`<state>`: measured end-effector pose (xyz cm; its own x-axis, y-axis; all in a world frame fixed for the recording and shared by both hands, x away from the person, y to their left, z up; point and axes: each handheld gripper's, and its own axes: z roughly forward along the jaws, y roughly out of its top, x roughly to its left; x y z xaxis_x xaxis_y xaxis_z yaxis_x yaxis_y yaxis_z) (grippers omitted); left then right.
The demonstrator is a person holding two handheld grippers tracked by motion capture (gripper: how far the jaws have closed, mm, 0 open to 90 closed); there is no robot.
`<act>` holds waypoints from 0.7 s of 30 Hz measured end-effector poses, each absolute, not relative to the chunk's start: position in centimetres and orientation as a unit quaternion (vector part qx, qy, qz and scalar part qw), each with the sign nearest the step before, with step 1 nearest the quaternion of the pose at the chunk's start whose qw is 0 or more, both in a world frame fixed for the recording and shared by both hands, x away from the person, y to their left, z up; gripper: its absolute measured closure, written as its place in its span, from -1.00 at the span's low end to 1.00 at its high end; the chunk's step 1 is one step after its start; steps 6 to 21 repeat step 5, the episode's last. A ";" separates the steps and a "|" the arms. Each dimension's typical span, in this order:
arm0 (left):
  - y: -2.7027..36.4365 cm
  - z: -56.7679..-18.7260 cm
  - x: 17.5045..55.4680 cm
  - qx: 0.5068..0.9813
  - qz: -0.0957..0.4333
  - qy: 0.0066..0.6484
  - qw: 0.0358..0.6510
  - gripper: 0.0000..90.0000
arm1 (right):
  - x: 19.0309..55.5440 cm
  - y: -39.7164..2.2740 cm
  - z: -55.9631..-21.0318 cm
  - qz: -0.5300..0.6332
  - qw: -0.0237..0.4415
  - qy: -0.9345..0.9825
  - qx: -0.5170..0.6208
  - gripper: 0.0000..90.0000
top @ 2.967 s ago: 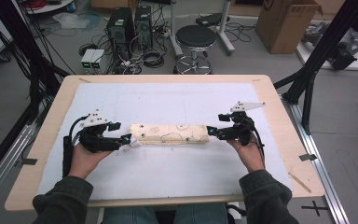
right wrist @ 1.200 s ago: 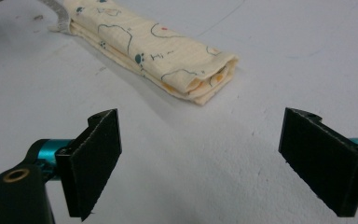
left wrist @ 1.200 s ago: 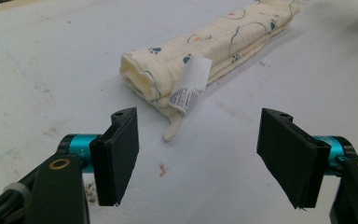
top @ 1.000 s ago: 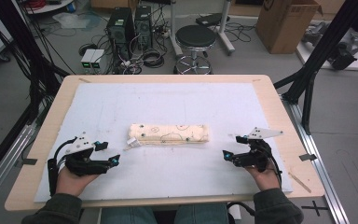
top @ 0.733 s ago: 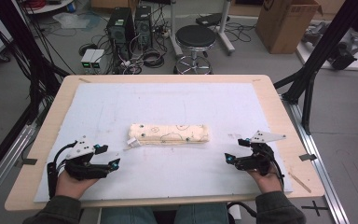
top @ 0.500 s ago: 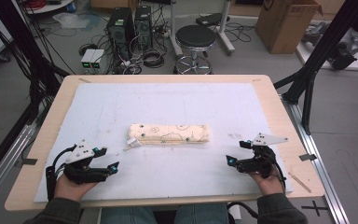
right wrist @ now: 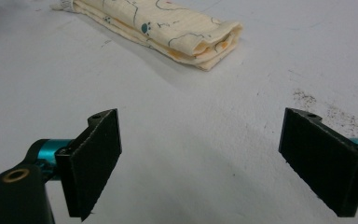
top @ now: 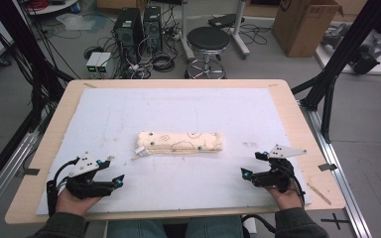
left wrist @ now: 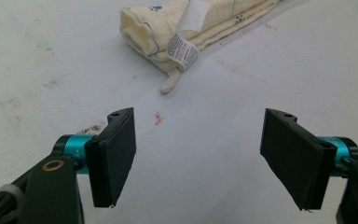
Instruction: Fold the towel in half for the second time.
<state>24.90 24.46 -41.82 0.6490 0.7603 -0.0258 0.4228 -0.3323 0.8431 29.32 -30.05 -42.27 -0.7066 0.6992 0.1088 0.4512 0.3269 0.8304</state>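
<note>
On your worktop (top: 297, 119) you have one white mat (top: 228, 109) and one rolled cloth (top: 181, 142), which carries one care label (left wrist: 182, 48). You hold two grippers: one left gripper (top: 110, 181) and one right gripper (top: 252, 166), each with two black jaws, four in all, every pair standing wide apart. Two grey three-cornered plates top them, one apiece. Beyond the worktop you have one round stool (top: 208, 38), two computer towers (top: 140, 22) and one cardboard box (top: 305, 22) on the floor.
</note>
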 end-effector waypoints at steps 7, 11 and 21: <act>24.5 -41.7 24.9 0.793 0.193 0.370 0.444 -0.40 | 29.3 -30.0 -42.2 0.455 0.135 0.804 0.358 -0.72; 24.5 -41.7 24.9 0.793 0.193 0.370 0.444 -0.40 | 29.3 -30.0 -42.2 0.455 0.135 0.804 0.358 -0.72; 24.5 -41.7 24.9 0.793 0.193 0.370 0.444 -0.40 | 29.3 -30.0 -42.2 0.455 0.135 0.804 0.358 -0.72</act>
